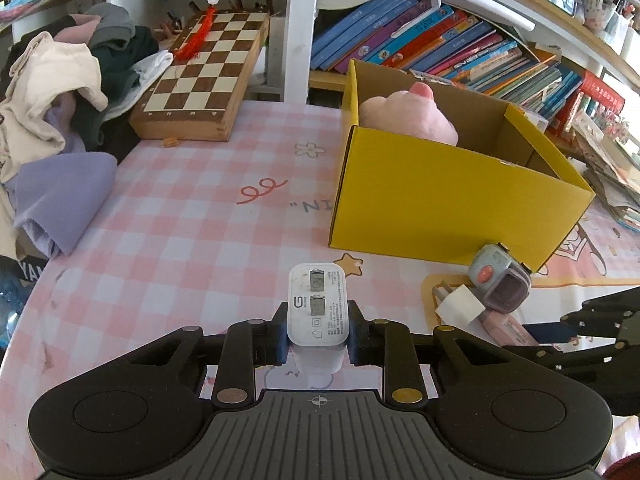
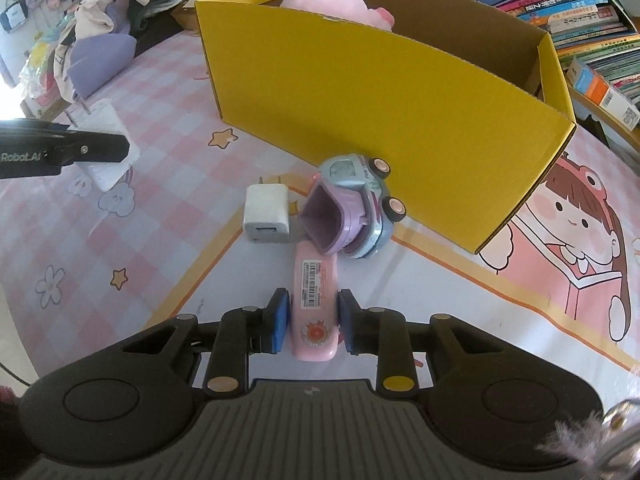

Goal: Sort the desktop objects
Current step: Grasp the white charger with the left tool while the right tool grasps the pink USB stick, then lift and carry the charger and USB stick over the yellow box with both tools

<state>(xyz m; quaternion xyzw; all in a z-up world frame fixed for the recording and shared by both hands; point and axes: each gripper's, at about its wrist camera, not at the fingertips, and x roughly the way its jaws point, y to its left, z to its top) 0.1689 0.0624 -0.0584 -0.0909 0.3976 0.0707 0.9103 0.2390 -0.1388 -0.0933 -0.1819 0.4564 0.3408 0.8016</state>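
My left gripper is shut on a white charger with its two prongs facing up, held just above the checked tablecloth; it also shows in the right wrist view. My right gripper has its blue pads on either side of a pink bar-shaped object lying on the table. Just beyond it lie a small white plug adapter and a blue-and-purple toy car on its side. The yellow cardboard box holds a pink plush toy.
A folded chessboard and a pile of clothes lie at the back left. Shelves of books stand behind the box. The other gripper shows at the right of the left wrist view.
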